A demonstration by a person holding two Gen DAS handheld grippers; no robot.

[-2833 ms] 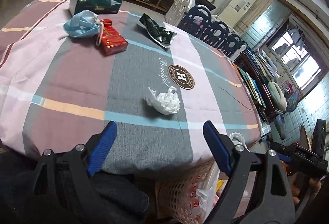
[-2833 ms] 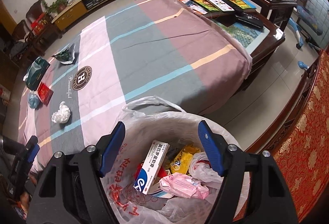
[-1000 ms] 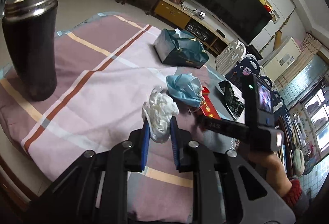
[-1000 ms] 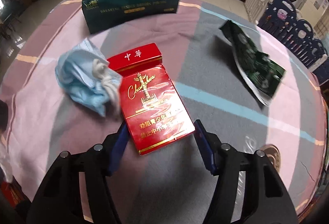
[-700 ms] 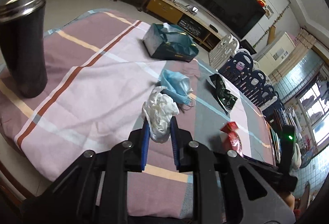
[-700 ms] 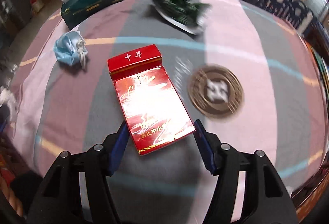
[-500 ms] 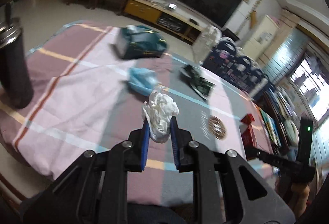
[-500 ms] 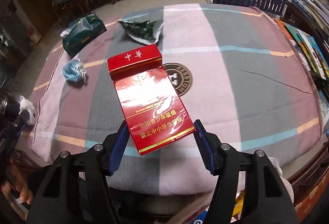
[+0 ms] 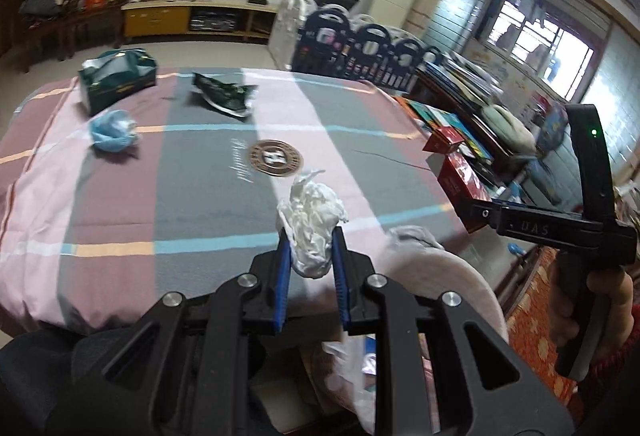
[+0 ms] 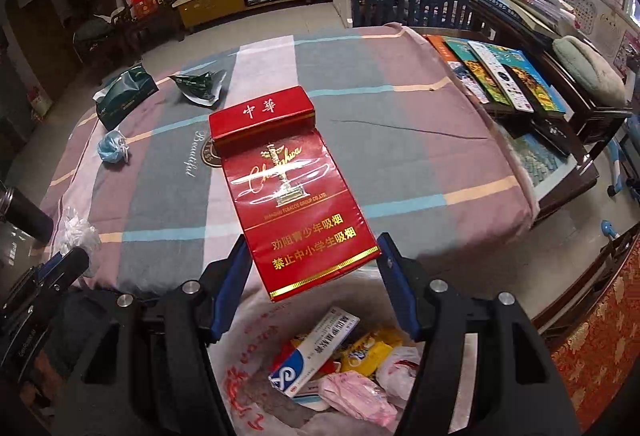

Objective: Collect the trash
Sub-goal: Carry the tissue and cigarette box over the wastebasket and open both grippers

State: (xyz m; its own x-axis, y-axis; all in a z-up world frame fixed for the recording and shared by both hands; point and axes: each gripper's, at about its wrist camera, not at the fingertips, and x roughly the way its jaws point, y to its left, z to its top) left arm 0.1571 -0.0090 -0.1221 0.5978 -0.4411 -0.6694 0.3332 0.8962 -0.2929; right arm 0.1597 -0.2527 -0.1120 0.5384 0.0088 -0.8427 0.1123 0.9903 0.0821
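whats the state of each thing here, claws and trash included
left claw: shut on the tissue wad
tissue wad: crumpled, held off the table
right claw: shut on the cigarette pack
cigarette pack: lid flipped open, held above the bin
trash bin: open, bag-lined, partly filled
blue mask: crumpled on the table
green wrapper: torn open, lying on the table
tissue box: open on top

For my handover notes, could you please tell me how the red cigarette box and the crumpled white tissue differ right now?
The red cigarette box is flat, rigid and glossy; the crumpled white tissue is a soft, shapeless wad. The box spreads the right gripper wide; the tissue sits in the narrowly closed left gripper. Both are held off the table.
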